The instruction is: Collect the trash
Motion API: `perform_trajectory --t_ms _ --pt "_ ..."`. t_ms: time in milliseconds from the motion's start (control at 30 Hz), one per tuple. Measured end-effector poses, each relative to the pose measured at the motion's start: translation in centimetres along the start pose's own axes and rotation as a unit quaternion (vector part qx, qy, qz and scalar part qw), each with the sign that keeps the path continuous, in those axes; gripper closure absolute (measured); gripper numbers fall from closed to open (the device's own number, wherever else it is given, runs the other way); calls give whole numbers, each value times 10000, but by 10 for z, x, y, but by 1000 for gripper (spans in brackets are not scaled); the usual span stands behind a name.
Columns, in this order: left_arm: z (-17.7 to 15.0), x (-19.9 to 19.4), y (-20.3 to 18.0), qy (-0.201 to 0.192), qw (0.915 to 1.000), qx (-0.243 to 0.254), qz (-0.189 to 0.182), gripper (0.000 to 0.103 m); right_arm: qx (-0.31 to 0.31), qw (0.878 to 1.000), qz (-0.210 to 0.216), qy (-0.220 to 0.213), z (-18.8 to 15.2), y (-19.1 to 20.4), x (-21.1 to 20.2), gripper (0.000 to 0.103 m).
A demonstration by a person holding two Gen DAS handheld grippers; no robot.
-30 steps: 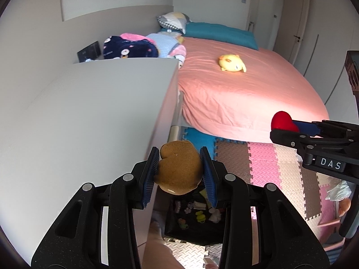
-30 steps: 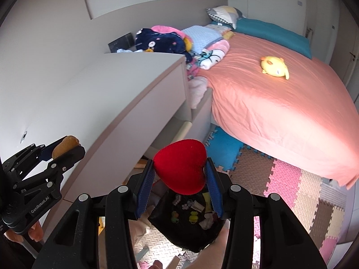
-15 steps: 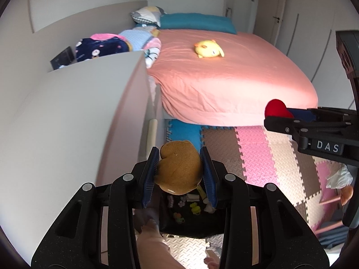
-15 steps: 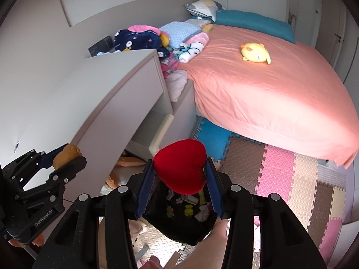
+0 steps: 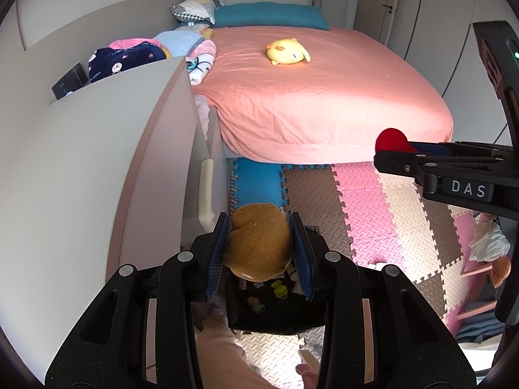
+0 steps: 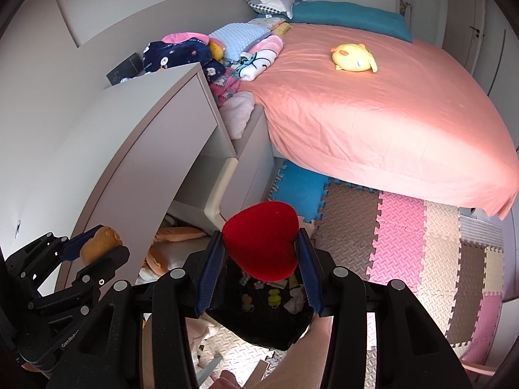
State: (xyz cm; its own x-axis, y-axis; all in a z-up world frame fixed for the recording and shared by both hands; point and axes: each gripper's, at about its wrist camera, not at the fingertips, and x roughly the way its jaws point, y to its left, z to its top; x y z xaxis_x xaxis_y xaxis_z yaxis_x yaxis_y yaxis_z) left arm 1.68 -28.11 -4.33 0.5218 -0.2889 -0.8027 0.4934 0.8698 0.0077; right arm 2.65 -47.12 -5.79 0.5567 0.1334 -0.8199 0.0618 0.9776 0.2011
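Observation:
My left gripper (image 5: 259, 246) is shut on a brown plush toy (image 5: 259, 246), held in the air over a black patterned bag (image 5: 275, 308) on the floor. My right gripper (image 6: 261, 249) is shut on a red plush heart (image 6: 261, 241), held over the same bag (image 6: 269, 314). The right gripper with the heart (image 5: 391, 139) shows at the right in the left wrist view. The left gripper with the brown toy (image 6: 97, 241) shows at lower left in the right wrist view.
A grey desk top (image 5: 90, 168) is on the left. A pink bed (image 5: 324, 97) with a yellow plush (image 5: 287, 52) and piled blankets (image 6: 201, 52) lies ahead. Coloured foam mats (image 5: 373, 214) cover the floor. More plush lies under the desk (image 6: 168, 243).
Both grippers have pulled back and swung right from the desk, still holding their toys. The bed and floor mats now fill more of each view.

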Motion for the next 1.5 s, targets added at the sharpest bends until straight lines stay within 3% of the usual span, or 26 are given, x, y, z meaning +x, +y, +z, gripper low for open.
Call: perform_trajectory --t_ms 233,267,300,333,367,567,900,1500 --pt "2 -1 3 89 10000 17 2 65 -160 9998 -132 30 7 9 -1 56" --pt "3 1 4 177 9998 27 -14 56 -188 9996 -184 63 9 11 0 49" --pt "3 3 5 312 9995 30 -30 28 -173 9995 -227 96 10 11 1 35" --pt "3 5 6 415 9991 15 -7 12 -165 9994 -273 112 11 12 1 28" --pt "2 6 8 429 9991 -33 65 7 -166 9994 -305 95 12 13 1 20" --pt "-4 7 19 508 9984 -167 174 6 -172 9990 -403 5 12 14 -3 18" --pt "-6 -8 18 164 9993 -89 315 7 -118 9993 -346 -84 11 12 -11 18" --pt "-6 -14 20 -27 9995 -171 268 6 -102 9993 -342 -85 9 13 -14 18"
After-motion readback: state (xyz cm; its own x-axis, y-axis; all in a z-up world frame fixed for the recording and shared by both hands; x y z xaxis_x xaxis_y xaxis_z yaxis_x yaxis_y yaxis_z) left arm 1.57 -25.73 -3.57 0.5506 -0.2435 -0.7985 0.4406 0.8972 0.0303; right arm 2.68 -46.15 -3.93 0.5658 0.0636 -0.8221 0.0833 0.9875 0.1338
